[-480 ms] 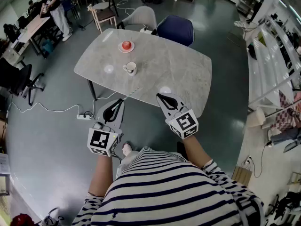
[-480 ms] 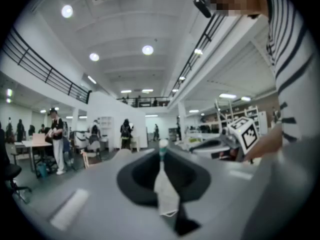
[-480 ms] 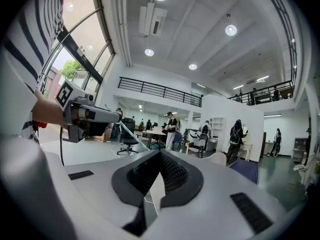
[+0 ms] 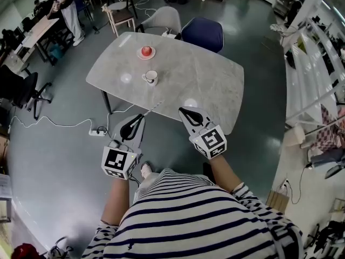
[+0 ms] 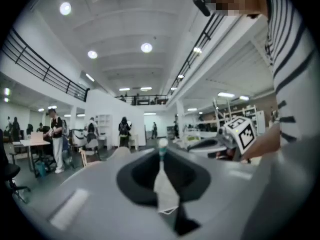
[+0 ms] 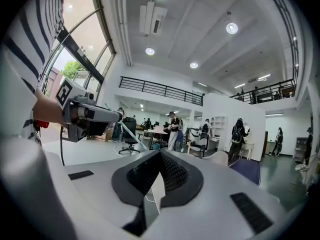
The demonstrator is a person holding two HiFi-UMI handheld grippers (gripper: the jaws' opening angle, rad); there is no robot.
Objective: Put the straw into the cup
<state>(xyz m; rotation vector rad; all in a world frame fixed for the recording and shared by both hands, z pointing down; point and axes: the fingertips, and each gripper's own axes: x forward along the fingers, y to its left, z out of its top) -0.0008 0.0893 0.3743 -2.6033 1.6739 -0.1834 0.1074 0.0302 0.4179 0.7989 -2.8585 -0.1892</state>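
Observation:
A white cup (image 4: 151,77) with a handle stands on the grey marble table (image 4: 210,80), left of its middle. My left gripper (image 4: 141,115) hovers off the table's near edge, shut on a thin pale straw (image 4: 153,108) that points up and right over the edge. In the left gripper view the straw (image 5: 162,148) sticks out between the closed jaws. My right gripper (image 4: 183,110) hangs level beside it at the near edge, shut with nothing in it. The right gripper view shows the left gripper (image 6: 112,116) and the straw (image 6: 134,136) slanting out of it.
A red object on a small saucer (image 4: 145,52) sits behind the cup. A blue chair (image 4: 201,34) and a grey chair (image 4: 161,19) stand at the table's far side. A power strip with cable (image 4: 97,133) lies on the floor at left.

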